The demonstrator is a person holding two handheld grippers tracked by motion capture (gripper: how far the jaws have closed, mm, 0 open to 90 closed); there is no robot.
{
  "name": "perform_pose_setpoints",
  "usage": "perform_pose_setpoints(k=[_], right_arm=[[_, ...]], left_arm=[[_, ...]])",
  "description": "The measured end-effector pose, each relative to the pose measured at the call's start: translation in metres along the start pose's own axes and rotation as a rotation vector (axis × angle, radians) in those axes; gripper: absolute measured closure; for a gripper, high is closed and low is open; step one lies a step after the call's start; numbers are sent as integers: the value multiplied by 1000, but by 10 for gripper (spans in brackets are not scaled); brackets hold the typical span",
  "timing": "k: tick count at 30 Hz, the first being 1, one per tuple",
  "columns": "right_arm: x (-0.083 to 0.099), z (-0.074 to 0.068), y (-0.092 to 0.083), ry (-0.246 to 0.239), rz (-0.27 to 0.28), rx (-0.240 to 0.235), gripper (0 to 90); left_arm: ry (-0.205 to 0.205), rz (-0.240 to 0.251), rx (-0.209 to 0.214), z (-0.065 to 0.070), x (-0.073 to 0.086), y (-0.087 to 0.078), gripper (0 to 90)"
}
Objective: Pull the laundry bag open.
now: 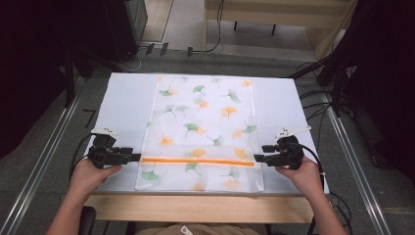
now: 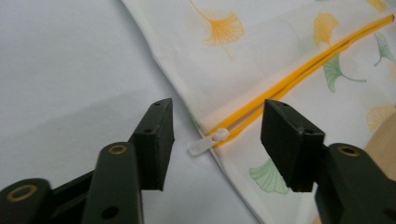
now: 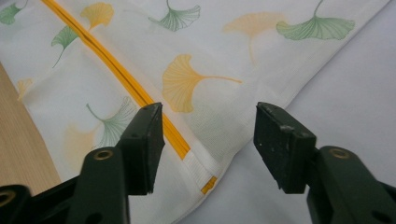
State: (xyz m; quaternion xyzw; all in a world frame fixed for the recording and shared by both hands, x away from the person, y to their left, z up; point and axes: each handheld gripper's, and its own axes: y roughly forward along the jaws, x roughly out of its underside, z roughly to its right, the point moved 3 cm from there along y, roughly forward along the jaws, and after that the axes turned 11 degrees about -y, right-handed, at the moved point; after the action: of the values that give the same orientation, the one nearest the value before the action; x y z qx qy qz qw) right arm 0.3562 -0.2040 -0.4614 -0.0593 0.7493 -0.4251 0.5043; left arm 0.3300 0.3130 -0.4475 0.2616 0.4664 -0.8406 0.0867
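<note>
Left tool [image 1: 138,157] and right tool [image 1: 256,158] gape, released, at the pouch [image 1: 203,122] side edges.

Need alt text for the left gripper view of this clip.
The left gripper, jaws open, frames the white zipper pull at the end of an orange zipper on a ginkgo-leaf print pouch. The pouch lies flat on a white table cover; nothing is held.

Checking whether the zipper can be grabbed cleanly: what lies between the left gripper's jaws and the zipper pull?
Nothing but bare white table cover. In the left gripper view, the left gripper stands open around the pale zipper pull, untouched.
</note>
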Motion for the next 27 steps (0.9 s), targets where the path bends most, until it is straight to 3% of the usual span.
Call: perform_pose_setpoints(k=[8,10,13,19,22,27], right_arm=[[4,9,-3,19,29,38,355],[6,13,-5,15,39,82,340],[9,19,-8,19,48,110,329],[19,33,-17,47,64,167,299],[24,41,-19,61,63,208,253],[35,53,-22,48,41,274,218]], left_arm=[[-15,36,-18,-9,-4,-5,378],[-11,66,-3,-10,-5,-10,370],[-1,84,-20,-14,-6,-15,362],[-34,108,-49,-29,-6,-20,340],[-28,149,-61,-35,-6,-23,311],[-92,159,-141,-46,-6,-25,280]])
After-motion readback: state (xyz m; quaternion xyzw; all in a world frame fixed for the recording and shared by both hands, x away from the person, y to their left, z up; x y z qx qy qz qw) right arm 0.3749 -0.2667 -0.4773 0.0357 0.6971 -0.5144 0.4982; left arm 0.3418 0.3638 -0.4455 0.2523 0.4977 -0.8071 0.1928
